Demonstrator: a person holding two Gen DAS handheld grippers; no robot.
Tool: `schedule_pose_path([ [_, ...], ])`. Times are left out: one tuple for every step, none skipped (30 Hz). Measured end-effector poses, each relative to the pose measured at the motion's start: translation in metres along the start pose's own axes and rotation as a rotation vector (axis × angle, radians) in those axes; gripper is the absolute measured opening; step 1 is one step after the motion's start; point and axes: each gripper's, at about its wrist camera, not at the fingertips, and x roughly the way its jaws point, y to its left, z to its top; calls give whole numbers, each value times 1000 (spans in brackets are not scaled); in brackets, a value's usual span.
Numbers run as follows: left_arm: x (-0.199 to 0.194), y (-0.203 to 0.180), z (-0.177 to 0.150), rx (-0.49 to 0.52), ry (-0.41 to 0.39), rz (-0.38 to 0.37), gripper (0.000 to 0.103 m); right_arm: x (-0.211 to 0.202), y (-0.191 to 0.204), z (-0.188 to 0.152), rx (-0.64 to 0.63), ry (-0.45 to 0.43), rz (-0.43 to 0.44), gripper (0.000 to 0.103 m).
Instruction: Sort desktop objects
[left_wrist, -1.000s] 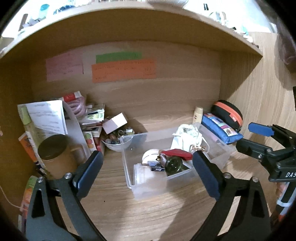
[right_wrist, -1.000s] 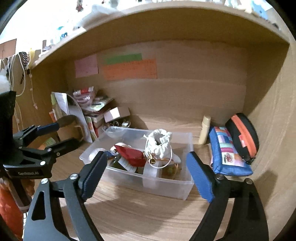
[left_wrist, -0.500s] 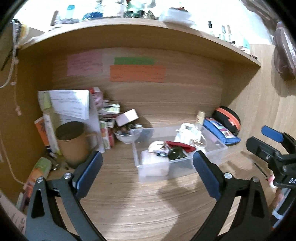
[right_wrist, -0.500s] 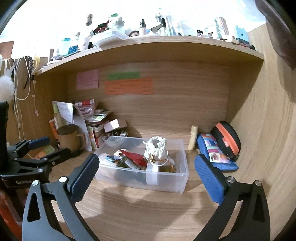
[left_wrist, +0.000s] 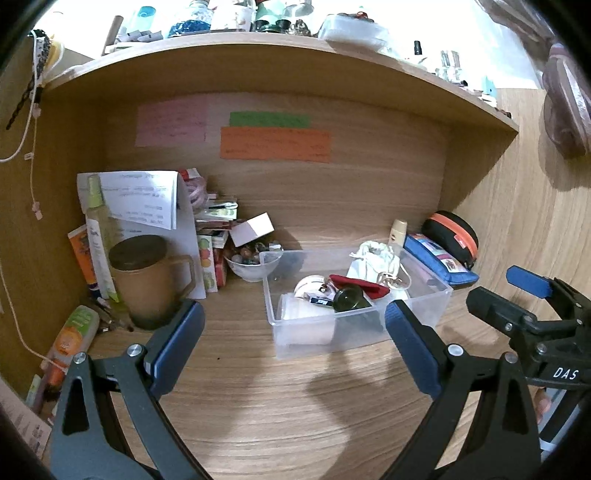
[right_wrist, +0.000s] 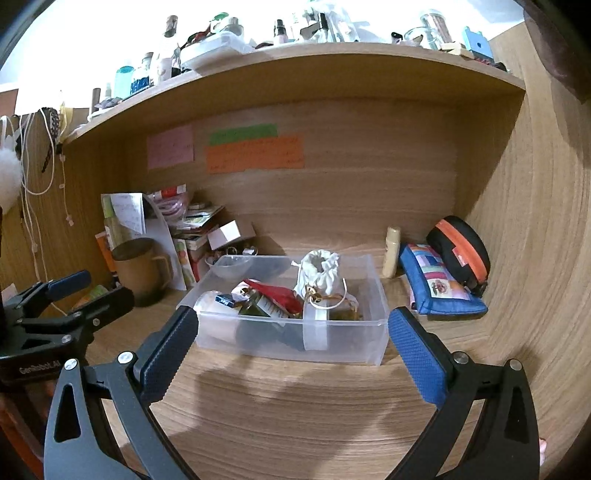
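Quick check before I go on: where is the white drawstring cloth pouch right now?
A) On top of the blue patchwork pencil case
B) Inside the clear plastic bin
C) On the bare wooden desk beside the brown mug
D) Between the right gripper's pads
B: the white drawstring cloth pouch sits inside the clear plastic bin, toward its back wall, among the other small items.

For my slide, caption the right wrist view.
Open right gripper facing a clear bin of small items, blue pouch beside it.
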Motion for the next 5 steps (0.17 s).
schedule_pose_path([
  [0,-1,0,5,-6,2,99,1,0,0,-1,1,1,103],
  [0,-3,0,8,-11,3,99,1,0,1,-2,1,-1,103],
  [0,-4,0,11,-14,3,99,2,0,1,-3,2,-2,103],
  [1,-5,1,13,-12,0,99,3,0,1,-5,3,-3,103],
  [2,-5,1,13,-7,0,99,4,-1,1,-7,3,-3,103],
])
